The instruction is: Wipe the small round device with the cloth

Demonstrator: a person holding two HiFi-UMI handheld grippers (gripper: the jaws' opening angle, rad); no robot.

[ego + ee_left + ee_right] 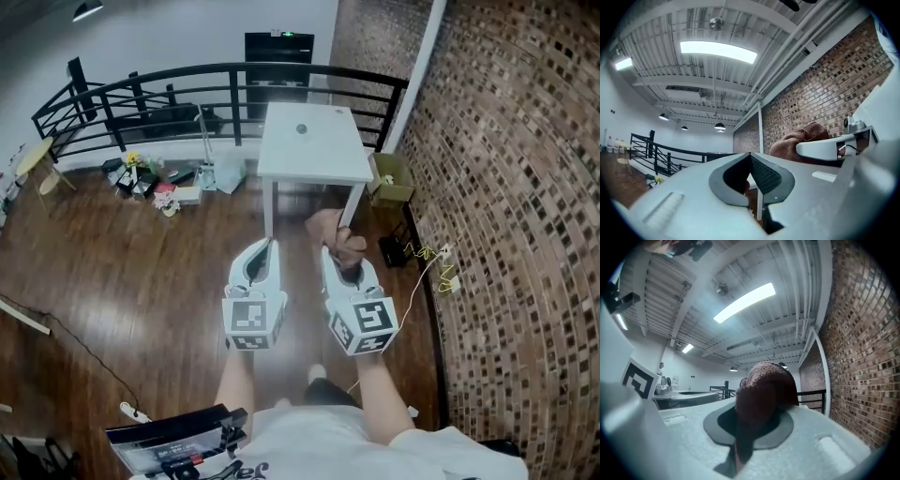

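Starting at the far left of the head view, a pale stool (pixel 33 157) stands by the black railing (pixel 141 89), and a scatter of small clutter (pixel 155 183) lies on the wooden floor (pixel 122 272) below it. None of it looks like part of the job. Next comes the left hand-held gripper (pixel 270 246), held out level ahead of the person with its jaws fully together and nothing between them. Its own view shows the two dark inner faces meeting on empty air, so it seems to be kept spare, perhaps to steady something later. Beyond and between the two tools stands the white table (pixel 319 164), well apart from both. On its top, a little towards the far edge, sits the small round device (pixel 301 128), alone and untouched. The right hand-held gripper (pixel 330 251) is clamped on the brown cloth (pixel 330 230), which bunches up above the jaws in a loose wad — a grip that leaves plenty of fabric free in front for rubbing. Judging by the gap, wiping has not begun; the cloth must first be brought over the table and down onto the device. To the right of the table a box (pixel 390 178) sits on the floor, cables (pixel 433 262) trail nearer the person, and the brick wall (pixel 525 187) closes that side.
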